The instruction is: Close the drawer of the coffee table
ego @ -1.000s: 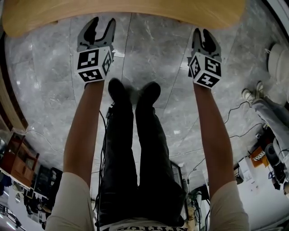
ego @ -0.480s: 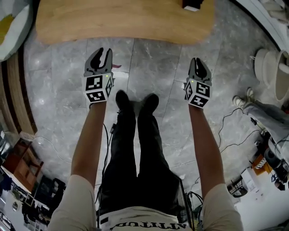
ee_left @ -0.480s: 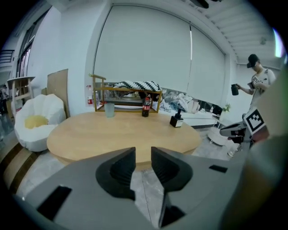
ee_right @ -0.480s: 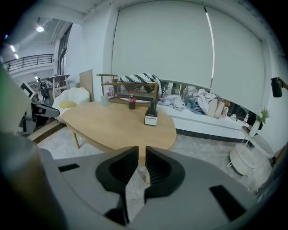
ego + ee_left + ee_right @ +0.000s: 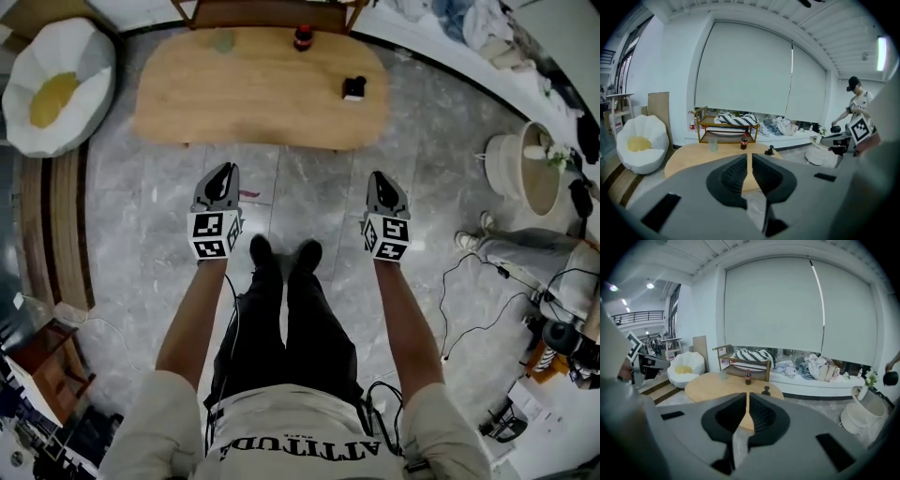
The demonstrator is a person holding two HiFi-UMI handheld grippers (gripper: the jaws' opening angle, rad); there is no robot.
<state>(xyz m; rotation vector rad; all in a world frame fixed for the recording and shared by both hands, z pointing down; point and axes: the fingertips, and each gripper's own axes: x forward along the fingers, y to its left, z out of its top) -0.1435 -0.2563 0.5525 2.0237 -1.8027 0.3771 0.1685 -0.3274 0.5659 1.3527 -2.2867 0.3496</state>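
Note:
The oval wooden coffee table (image 5: 262, 89) stands ahead of me on the grey stone floor; only its top shows, and no drawer can be made out. My left gripper (image 5: 225, 169) and right gripper (image 5: 378, 176) hang in the air short of the table's near edge, apart from it. Both sets of jaws have just been closing, with nothing between them. In the left gripper view the left gripper (image 5: 749, 157) has its jaws almost together, pointing at the table (image 5: 693, 159). The right gripper (image 5: 747, 397) looks the same, with the table (image 5: 717, 385) beyond it.
On the table stand a dark bottle (image 5: 303, 37), a glass (image 5: 222, 41) and a small black object (image 5: 354, 88). A white and yellow seat (image 5: 56, 84) sits at the left, a low shelf (image 5: 726, 129) behind. A white round stand (image 5: 525, 164), cables and another person (image 5: 857, 105) are at the right.
Both grippers have risen and drawn back from the table edge, and their jaws have closed from wide apart. The whole tabletop has come into view.

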